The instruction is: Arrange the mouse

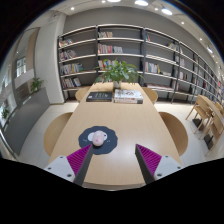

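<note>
Your gripper is released: its 2 fingers stand well apart over the near end of the wooden table, and nothing is between the magenta pads. The mouse lies on a round dark mouse pad, just ahead of your left finger and slightly to the left of the table's middle. It looks light grey with a darker patch, though finer detail is too small to tell. The mouse is apart from both fingers.

At the far end of the table sit a dark flat box-like item on the left and a stack of books on the right, with a green potted plant just behind them. Chairs with rounded wooden backs stand at the table's sides. Beyond, tall bookshelves run along the far wall, and another table with chairs stands to the far right.
</note>
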Motion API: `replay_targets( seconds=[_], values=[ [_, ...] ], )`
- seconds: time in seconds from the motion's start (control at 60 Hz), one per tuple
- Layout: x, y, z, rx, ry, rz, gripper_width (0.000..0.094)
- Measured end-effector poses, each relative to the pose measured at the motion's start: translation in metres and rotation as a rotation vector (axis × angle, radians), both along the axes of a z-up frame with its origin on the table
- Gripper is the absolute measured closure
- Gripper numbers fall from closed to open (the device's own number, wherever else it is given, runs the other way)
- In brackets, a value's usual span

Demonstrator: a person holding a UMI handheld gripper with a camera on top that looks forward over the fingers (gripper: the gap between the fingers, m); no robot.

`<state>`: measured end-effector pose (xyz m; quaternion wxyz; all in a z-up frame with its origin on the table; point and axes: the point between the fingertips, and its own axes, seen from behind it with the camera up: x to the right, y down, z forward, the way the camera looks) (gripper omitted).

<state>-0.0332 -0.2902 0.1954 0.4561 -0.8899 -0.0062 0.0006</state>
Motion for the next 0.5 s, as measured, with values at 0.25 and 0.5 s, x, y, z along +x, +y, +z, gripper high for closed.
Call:
replay_targets(
  seconds=[0.25, 0.5],
  values=[
    [0.000, -0.013, 0.001, 0.013, 0.003, -0.003, 0.0077],
    [0.000, -0.013, 0.005, 0.024, 0.001, -0.008, 0.0075]
  ],
)
